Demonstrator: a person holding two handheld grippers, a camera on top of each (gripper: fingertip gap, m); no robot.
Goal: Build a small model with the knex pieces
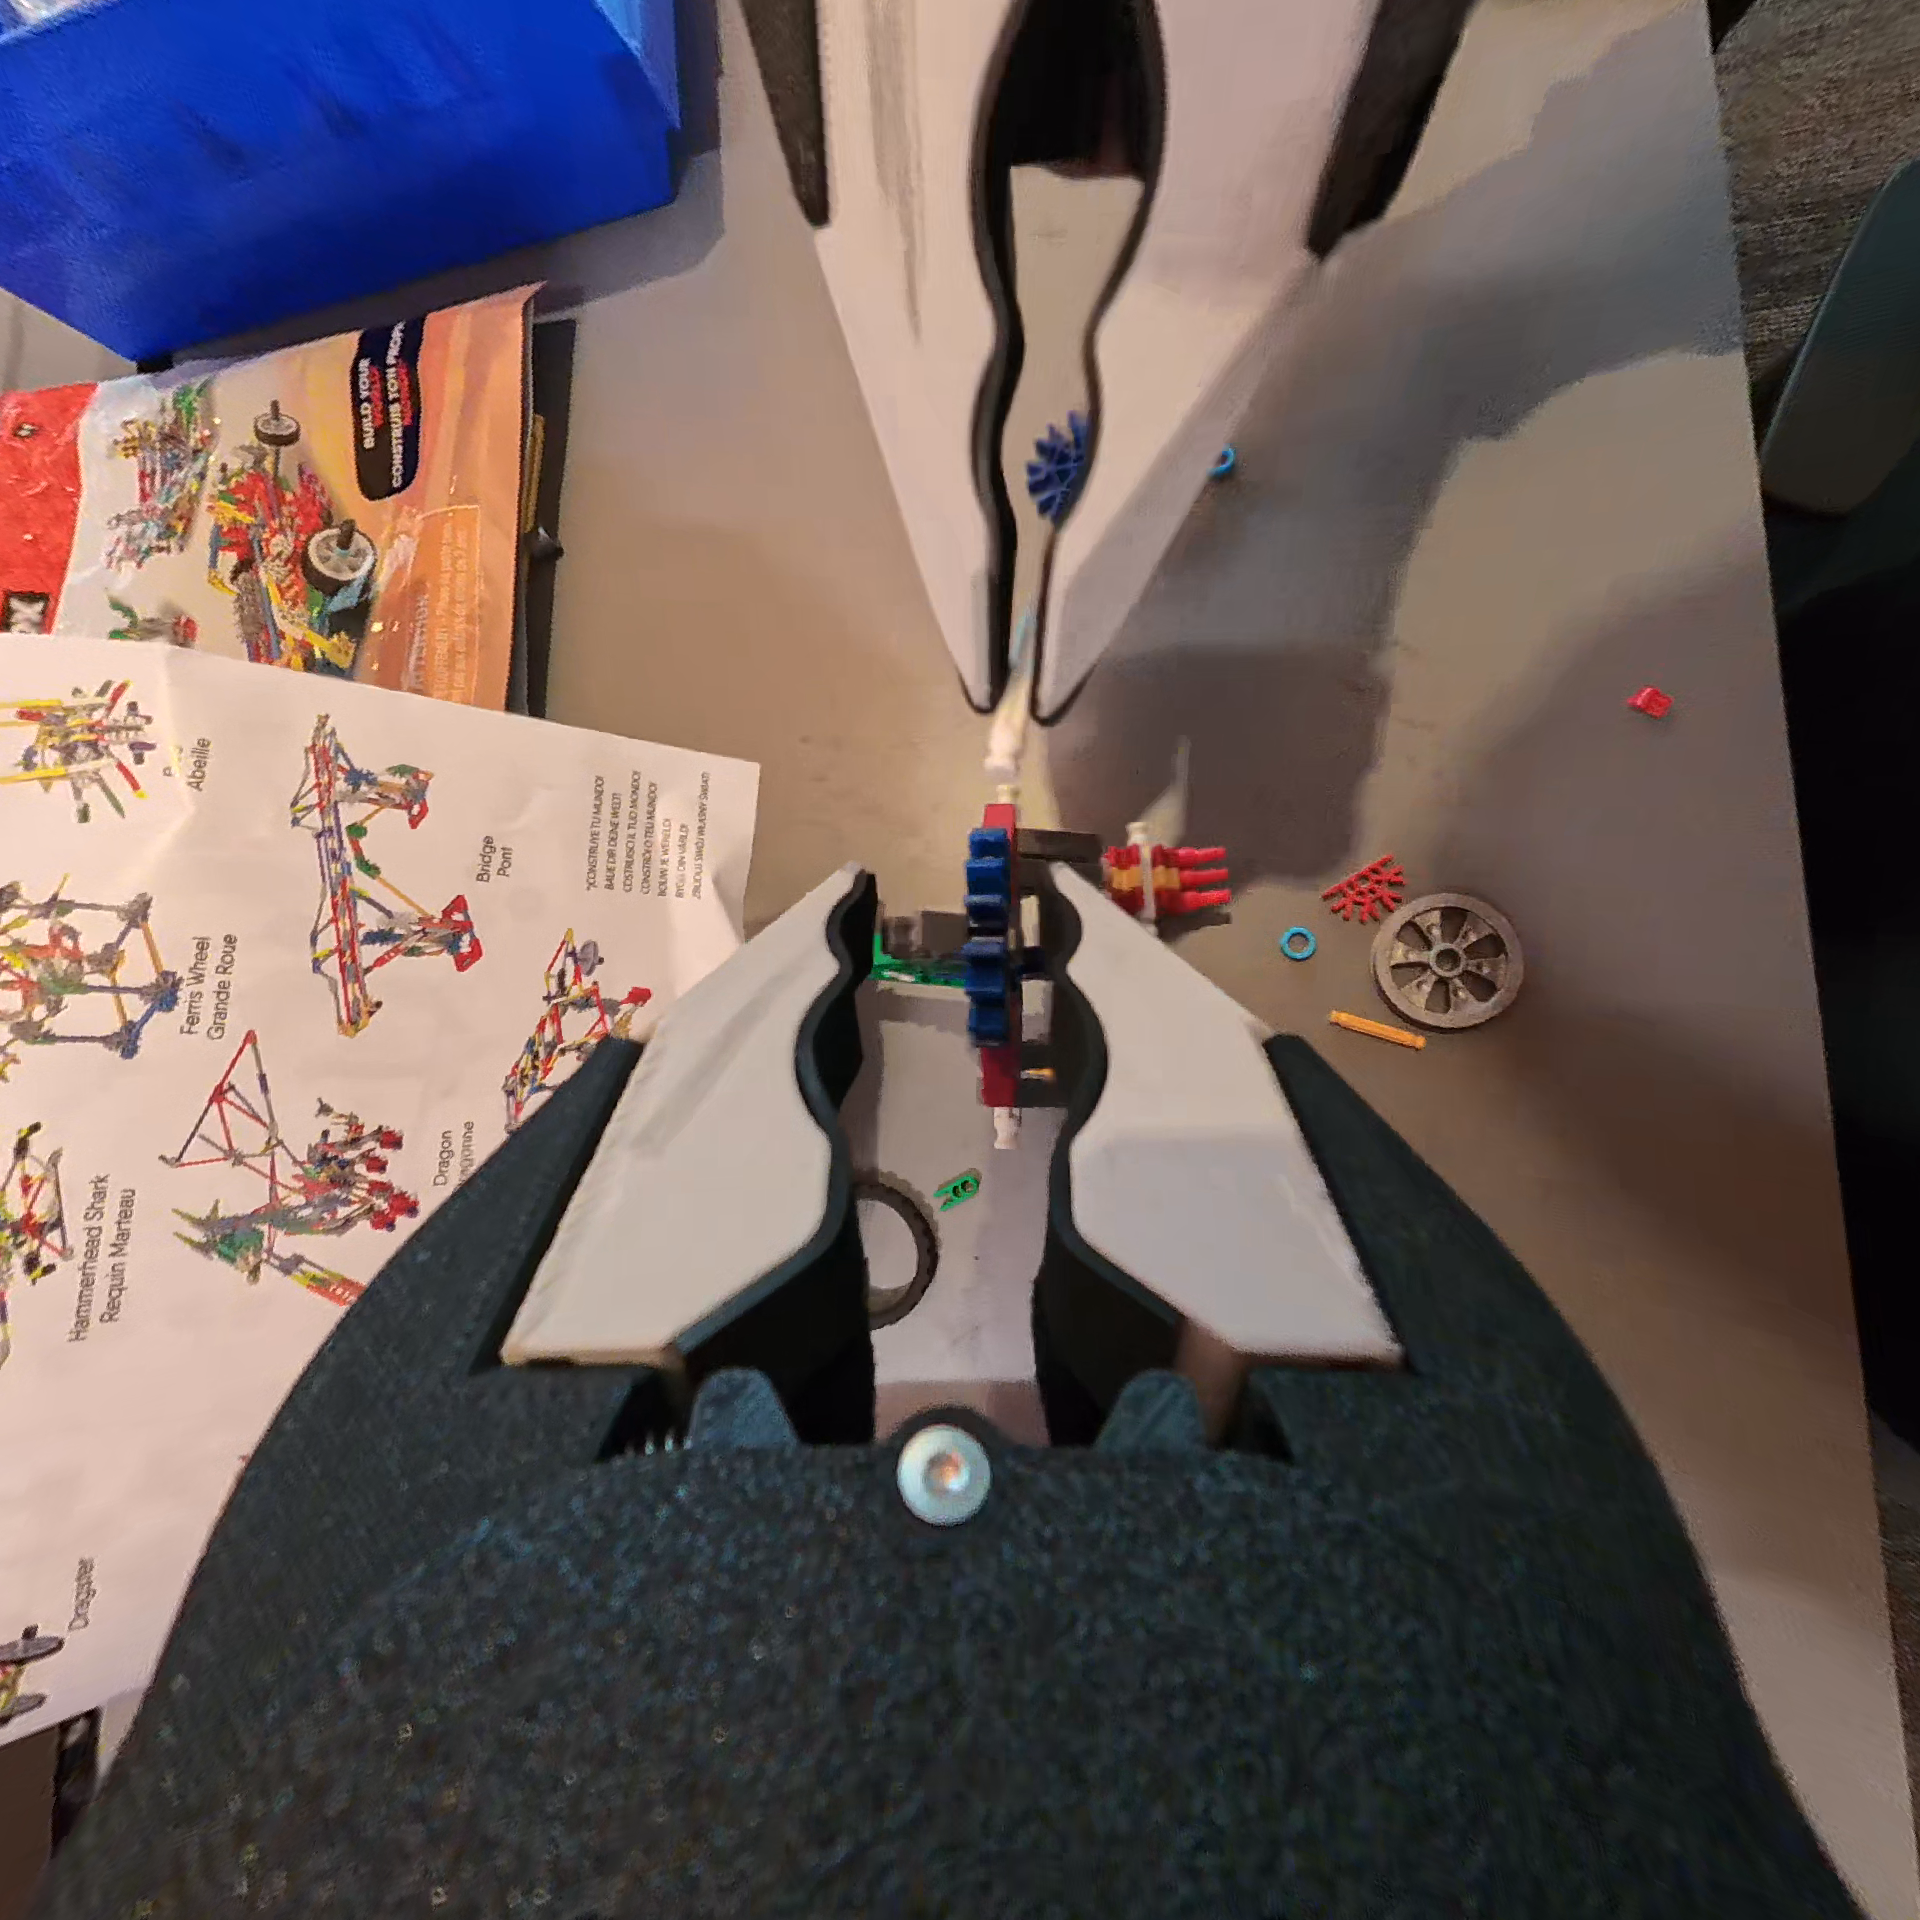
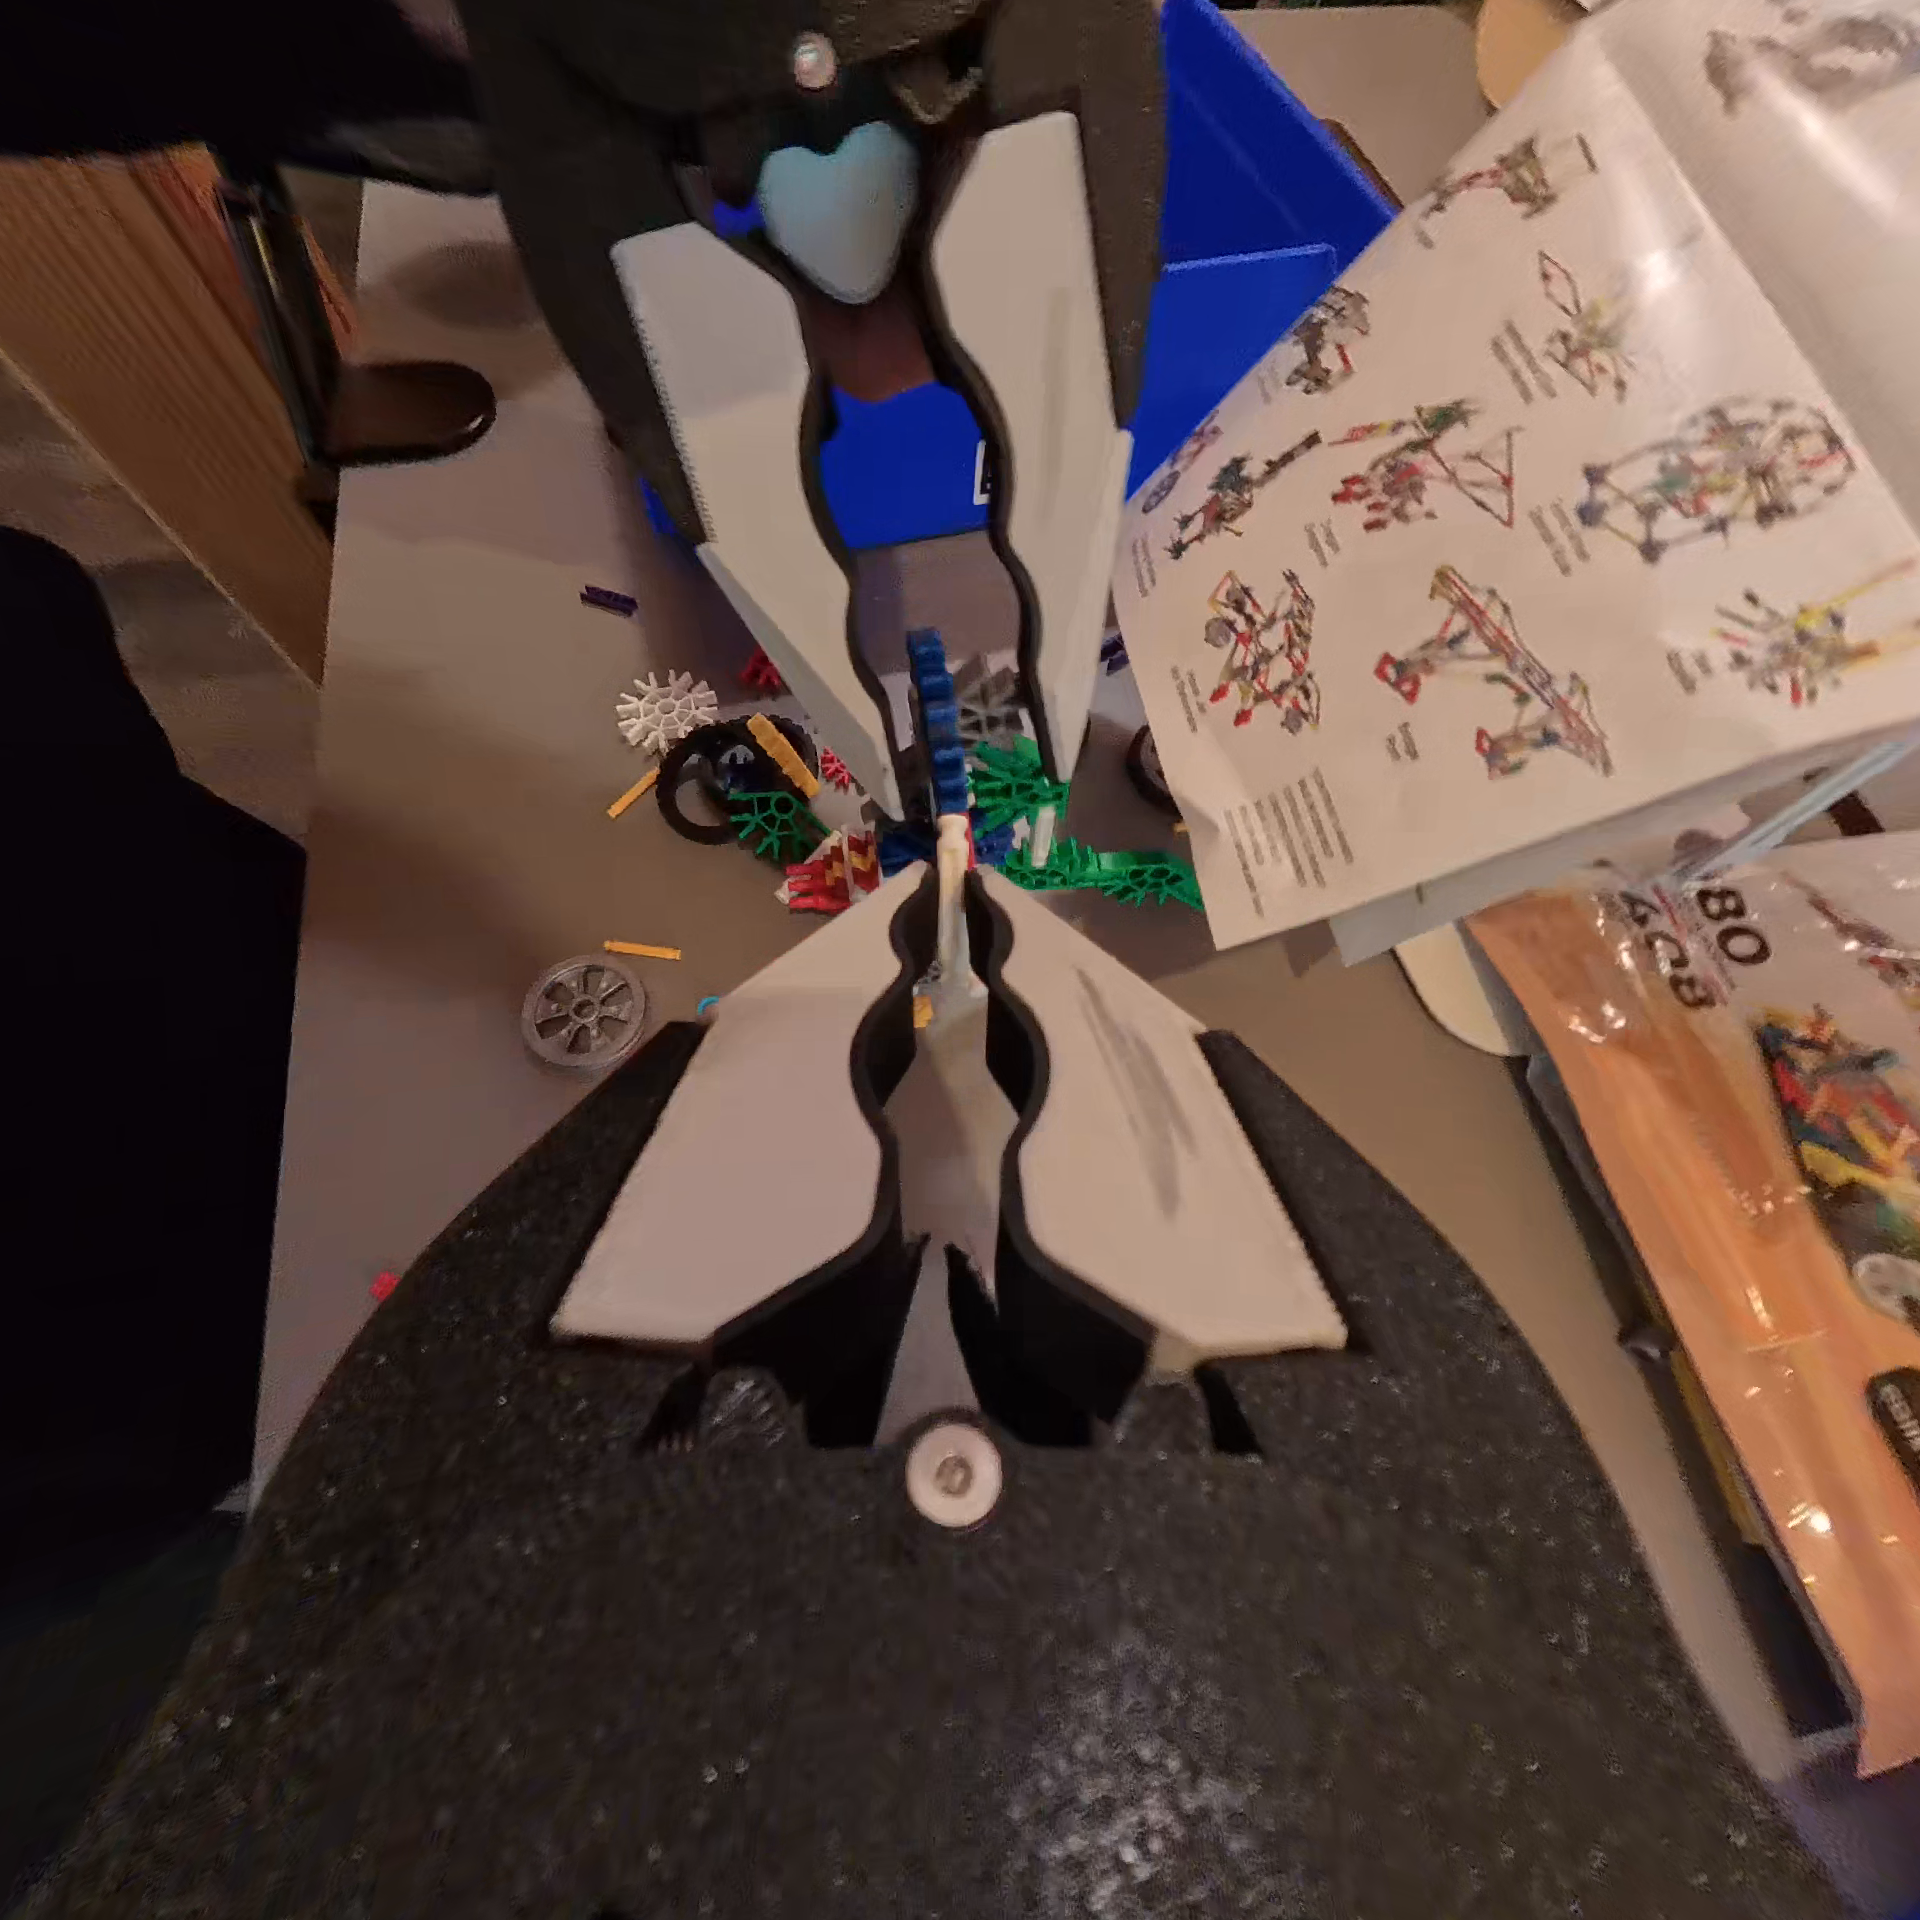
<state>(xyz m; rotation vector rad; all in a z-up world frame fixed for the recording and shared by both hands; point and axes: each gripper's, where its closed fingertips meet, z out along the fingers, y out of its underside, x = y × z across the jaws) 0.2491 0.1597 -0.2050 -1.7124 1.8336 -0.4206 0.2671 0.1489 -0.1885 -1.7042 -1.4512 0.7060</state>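
My left gripper (image 1: 961, 883) is closed around a small toy assembly: a blue gear (image 1: 987, 935) with red and black pieces on a white rod (image 1: 1006, 748). It holds the assembly above the grey table (image 1: 1455, 520). My right gripper (image 2: 948, 883) comes in from the opposite side and is shut on the end of that white rod (image 2: 951, 914), tip to tip with the left gripper (image 2: 971, 784). The right gripper also shows in the left wrist view (image 1: 1013, 712). The gear shows edge-on in the right wrist view (image 2: 935, 707).
Loose parts lie on the table: a grey wheel hub (image 1: 1446, 961), a red connector (image 1: 1363, 888), an orange rod (image 1: 1377, 1031), a black tyre (image 2: 727, 774) and green connectors (image 2: 1101, 873). An instruction sheet (image 1: 260, 1039), a bag of parts (image 1: 291, 499) and a blue bin (image 1: 312, 156) sit to the left. Only a small space, under 4 cm, lies between the two pairs of fingers. From the left gripper's tips to the red connector (image 1: 1363, 888) is close to 12 cm.
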